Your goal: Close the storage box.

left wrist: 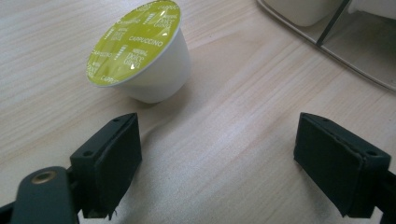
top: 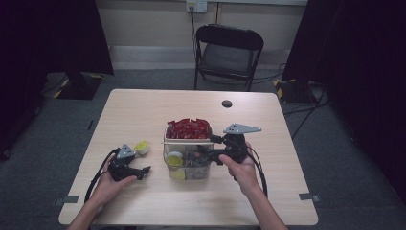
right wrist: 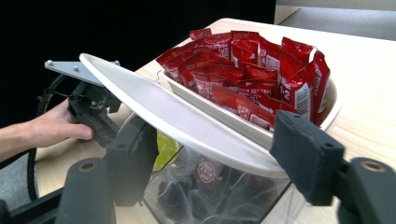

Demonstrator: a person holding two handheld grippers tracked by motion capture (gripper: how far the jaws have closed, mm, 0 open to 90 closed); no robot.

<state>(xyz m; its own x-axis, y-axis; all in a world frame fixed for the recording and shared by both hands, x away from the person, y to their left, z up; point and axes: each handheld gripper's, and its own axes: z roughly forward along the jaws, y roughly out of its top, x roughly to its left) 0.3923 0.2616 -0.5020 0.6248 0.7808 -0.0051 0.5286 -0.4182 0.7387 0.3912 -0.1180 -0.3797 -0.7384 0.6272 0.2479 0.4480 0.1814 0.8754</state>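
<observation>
Both tongs spread apart at the table (top: 143, 201).
Left tongs (left wrist: 219, 158) grip nothing, a green-lidded capsule (left wrist: 140, 51) just ahead; right tongs (right wrist: 219, 154) straddle the white tray (right wrist: 187, 121) of red sachets (right wrist: 247, 74).

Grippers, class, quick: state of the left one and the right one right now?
Left gripper: open, empty, just short of the yellow-lidded capsule on the table.
Right gripper: open, nothing gripped, at the clear container under the white tray.
</observation>
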